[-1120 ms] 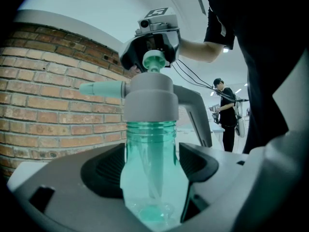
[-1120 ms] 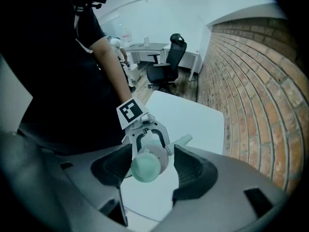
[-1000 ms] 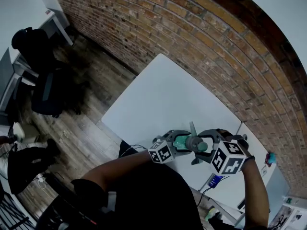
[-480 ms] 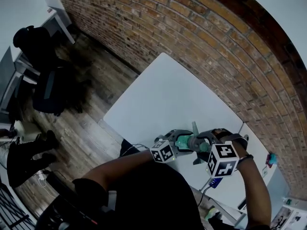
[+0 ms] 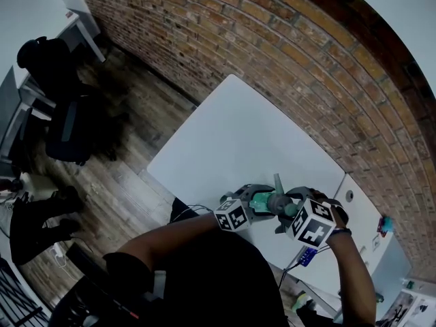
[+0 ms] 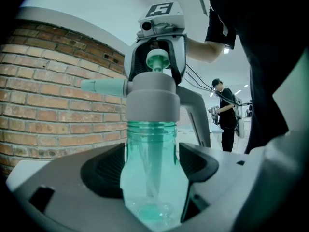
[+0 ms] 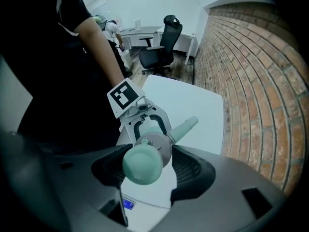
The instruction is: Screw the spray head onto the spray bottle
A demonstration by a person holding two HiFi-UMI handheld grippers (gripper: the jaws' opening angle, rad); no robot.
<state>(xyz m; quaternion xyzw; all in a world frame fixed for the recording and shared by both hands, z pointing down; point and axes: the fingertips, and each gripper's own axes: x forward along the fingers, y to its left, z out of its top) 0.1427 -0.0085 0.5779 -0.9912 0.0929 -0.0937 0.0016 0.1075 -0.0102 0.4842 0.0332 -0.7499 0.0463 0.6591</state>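
Cross-threading looms if my right gripper (image 7: 145, 162), clamped on the spray head (image 7: 160, 146), tilts against the spray bottle (image 6: 150, 141) clamped in my left gripper (image 6: 152, 170).

Both claws work over the near edge of the surface (image 5: 231, 135); left claw (image 6: 150, 172) clamped on the spray bottle (image 6: 150, 139), right claw (image 7: 149, 168) clamped on the spray head (image 7: 161, 148), facing each other with no gap to pass between; nozzle (image 7: 186, 127) juts out toward the brick wall (image 5: 286, 53); rest of the surface bare, open room ahead and left; wall closes the far side; second surface (image 5: 364, 216) just beside on the right; blue device (image 5: 304, 257) below the right claw; office chair (image 5: 68, 131) well apart on the floor.
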